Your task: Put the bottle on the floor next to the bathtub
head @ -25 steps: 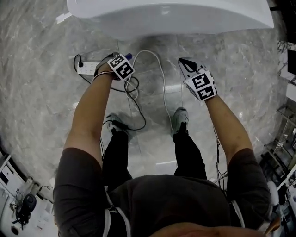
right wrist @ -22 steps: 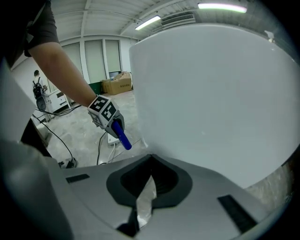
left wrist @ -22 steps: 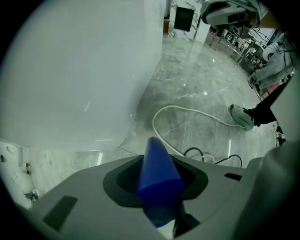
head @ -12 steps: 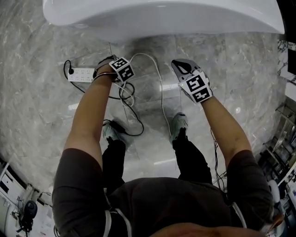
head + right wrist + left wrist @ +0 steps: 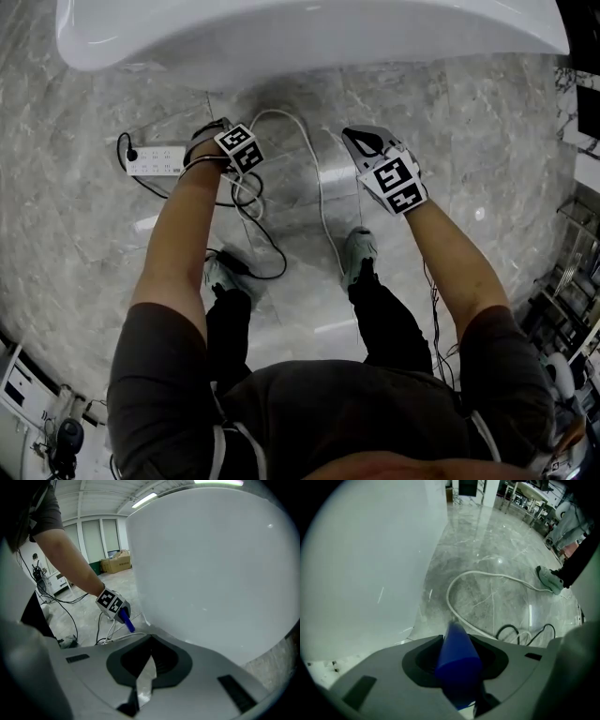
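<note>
The left claw point(image 5: 457, 638) is closed narrow on the blue bottle point(image 5: 457, 663), which stands out forward from between its two jaws and tapers toward the floor point(image 5: 487, 597). In the right gripper view the same bottle point(image 5: 126, 620) slants down from under the left claw's marker cube point(image 5: 112, 603), close to the foot of the white bathtub point(image 5: 211, 564); whether its tip touches the floor cannot be told. The bathtub's curved wall point(image 5: 370, 564) fills the left side of the left gripper view, just beside the bottle

The right claw point(image 5: 150, 639) has its jaws brought together with nothing between them, and it hangs above the grey marble floor point(image 5: 487, 122) near the tub, well apart from the left claw

In the head view the bathtub's rim point(image 5: 309, 33) runs across the top. A white power strip point(image 5: 155, 159) lies on the floor just left of the person's left hand point(image 5: 202, 150). A white cable point(image 5: 314, 178) loops between the two claws, and black cables point(image 5: 253, 258) trail toward the person's shoes point(image 5: 359, 251)
</note>
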`<action>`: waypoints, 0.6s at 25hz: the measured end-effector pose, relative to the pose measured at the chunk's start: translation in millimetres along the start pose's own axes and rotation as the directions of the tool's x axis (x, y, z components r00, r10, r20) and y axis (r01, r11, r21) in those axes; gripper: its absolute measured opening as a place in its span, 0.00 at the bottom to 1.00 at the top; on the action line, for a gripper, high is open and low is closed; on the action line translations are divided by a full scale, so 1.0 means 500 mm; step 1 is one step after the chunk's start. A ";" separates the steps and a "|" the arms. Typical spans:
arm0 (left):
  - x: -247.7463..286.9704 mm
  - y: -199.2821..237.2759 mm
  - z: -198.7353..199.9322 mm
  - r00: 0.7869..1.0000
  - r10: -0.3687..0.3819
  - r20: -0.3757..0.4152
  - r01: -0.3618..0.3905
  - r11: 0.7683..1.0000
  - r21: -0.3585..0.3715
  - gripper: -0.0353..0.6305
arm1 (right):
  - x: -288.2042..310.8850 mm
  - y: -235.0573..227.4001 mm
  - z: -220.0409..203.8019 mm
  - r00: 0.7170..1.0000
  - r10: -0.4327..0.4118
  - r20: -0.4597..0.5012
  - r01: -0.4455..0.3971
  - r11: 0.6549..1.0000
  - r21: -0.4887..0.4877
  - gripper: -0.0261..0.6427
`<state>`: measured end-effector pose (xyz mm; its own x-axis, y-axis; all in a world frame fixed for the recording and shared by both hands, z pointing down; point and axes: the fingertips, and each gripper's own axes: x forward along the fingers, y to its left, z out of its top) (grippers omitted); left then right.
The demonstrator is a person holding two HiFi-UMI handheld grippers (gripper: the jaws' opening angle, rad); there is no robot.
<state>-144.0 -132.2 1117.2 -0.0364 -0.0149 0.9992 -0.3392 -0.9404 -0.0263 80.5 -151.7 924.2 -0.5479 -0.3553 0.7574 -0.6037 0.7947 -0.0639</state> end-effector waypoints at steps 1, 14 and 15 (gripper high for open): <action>-0.001 0.004 0.002 1.000 0.002 0.008 -0.002 1.000 -0.016 0.27 | -0.003 -0.002 -0.002 1.000 -0.001 -0.001 0.001 1.000 -0.002 0.03; -0.174 0.014 -0.021 0.993 0.087 0.079 -0.077 0.989 -0.129 0.49 | -0.098 0.018 0.102 1.000 -0.006 0.009 0.006 1.000 -0.009 0.03; -0.207 0.018 -0.026 0.991 0.098 0.088 -0.083 0.985 -0.153 0.50 | -0.114 0.022 0.122 1.000 -0.008 0.014 0.008 1.000 -0.011 0.03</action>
<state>-155.6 -134.7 1013.1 0.0132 -0.1362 0.9906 -0.4746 -0.8728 -0.1137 69.8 -152.8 840.5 -0.5511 -0.3679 0.7489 -0.6016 0.7971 -0.0512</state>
